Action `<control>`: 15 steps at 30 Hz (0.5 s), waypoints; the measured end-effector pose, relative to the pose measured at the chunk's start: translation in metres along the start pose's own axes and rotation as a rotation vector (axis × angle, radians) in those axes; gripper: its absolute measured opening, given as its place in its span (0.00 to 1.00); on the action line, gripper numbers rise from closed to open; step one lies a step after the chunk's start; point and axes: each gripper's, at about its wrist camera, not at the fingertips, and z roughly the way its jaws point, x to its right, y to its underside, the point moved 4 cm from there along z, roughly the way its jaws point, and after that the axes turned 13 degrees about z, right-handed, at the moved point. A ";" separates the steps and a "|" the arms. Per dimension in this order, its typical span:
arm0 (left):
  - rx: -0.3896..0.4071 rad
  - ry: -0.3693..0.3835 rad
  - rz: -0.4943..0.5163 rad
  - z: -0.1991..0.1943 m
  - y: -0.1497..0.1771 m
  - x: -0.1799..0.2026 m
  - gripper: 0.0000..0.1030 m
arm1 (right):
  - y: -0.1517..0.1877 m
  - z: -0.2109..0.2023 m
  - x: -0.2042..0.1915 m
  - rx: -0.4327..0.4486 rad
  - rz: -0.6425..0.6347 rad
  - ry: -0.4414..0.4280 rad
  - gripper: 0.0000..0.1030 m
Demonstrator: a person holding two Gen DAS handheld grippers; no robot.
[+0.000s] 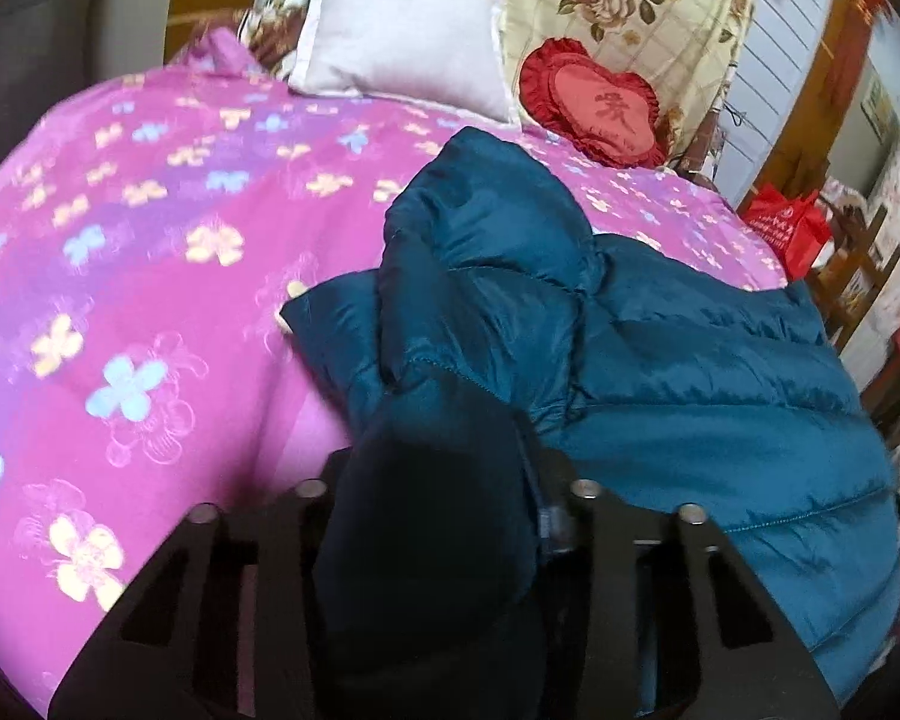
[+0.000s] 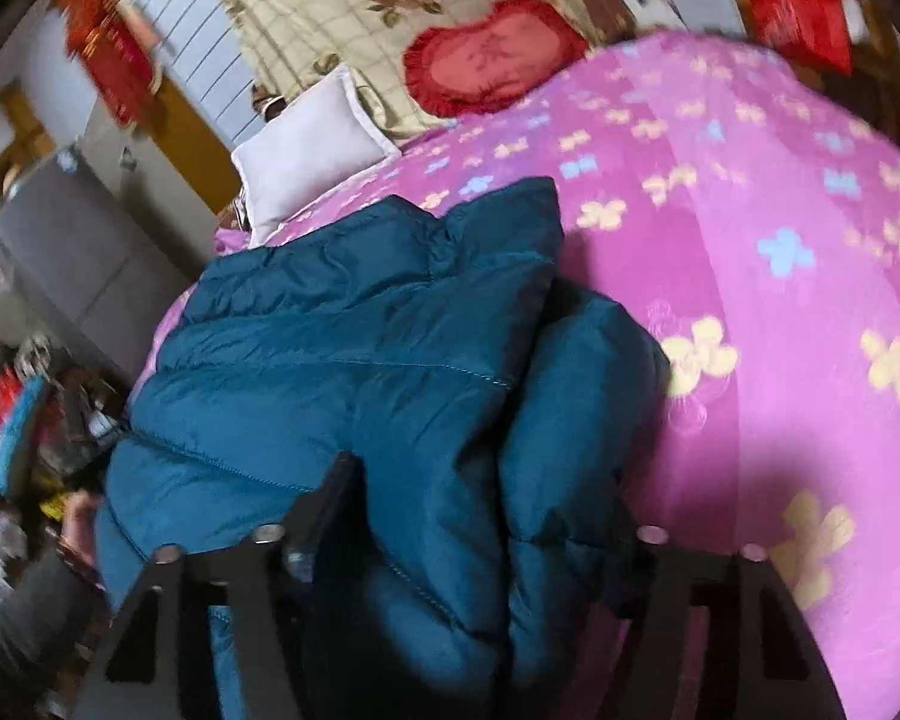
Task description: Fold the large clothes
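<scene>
Left wrist view: left gripper [image 1: 444, 480] pinches a dark fold of the jacket [image 1: 660, 348], lying on the pink bedspread [image 1: 120, 240]; right gripper [image 2: 480, 516] clamps the bunched hem wide, both likely holding edges to carry a fold over

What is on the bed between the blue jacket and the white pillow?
Only pink flowered blanket lies between the blue jacket and the white pillow; nothing else rests there. The left wrist view shows that stretch best.
</scene>
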 end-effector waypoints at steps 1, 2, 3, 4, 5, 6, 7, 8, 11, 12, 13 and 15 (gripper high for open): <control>0.002 -0.010 0.005 0.000 0.000 0.001 0.32 | 0.003 -0.002 -0.005 0.019 -0.028 0.022 0.44; 0.002 -0.021 0.010 -0.001 -0.001 0.001 0.31 | 0.005 -0.004 -0.010 0.038 -0.056 0.053 0.42; 0.001 -0.041 0.029 -0.002 -0.001 0.004 0.28 | 0.006 -0.006 -0.012 0.052 -0.073 0.073 0.37; -0.005 -0.077 0.073 -0.004 -0.003 0.011 0.23 | 0.009 -0.011 -0.021 0.081 -0.114 0.113 0.32; -0.008 -0.118 0.126 -0.008 -0.006 0.019 0.21 | 0.011 -0.014 -0.024 0.096 -0.138 0.137 0.30; -0.008 -0.147 0.153 -0.013 -0.008 0.023 0.17 | 0.012 -0.020 -0.032 0.122 -0.167 0.172 0.27; -0.004 -0.162 0.157 -0.019 -0.009 0.025 0.15 | 0.011 -0.024 -0.035 0.144 -0.176 0.189 0.26; 0.008 -0.167 0.142 -0.030 -0.013 0.028 0.14 | 0.009 -0.036 -0.038 0.179 -0.172 0.201 0.26; 0.045 -0.132 0.092 -0.056 -0.019 0.034 0.14 | 0.005 -0.072 -0.048 0.300 -0.152 0.205 0.24; 0.061 -0.111 0.082 -0.067 -0.020 0.040 0.14 | 0.004 -0.085 -0.052 0.340 -0.156 0.212 0.23; 0.075 -0.092 0.075 -0.077 -0.021 0.047 0.14 | 0.005 -0.100 -0.054 0.380 -0.157 0.221 0.22; 0.087 -0.064 0.063 -0.091 -0.022 0.061 0.14 | 0.005 -0.120 -0.053 0.425 -0.146 0.227 0.22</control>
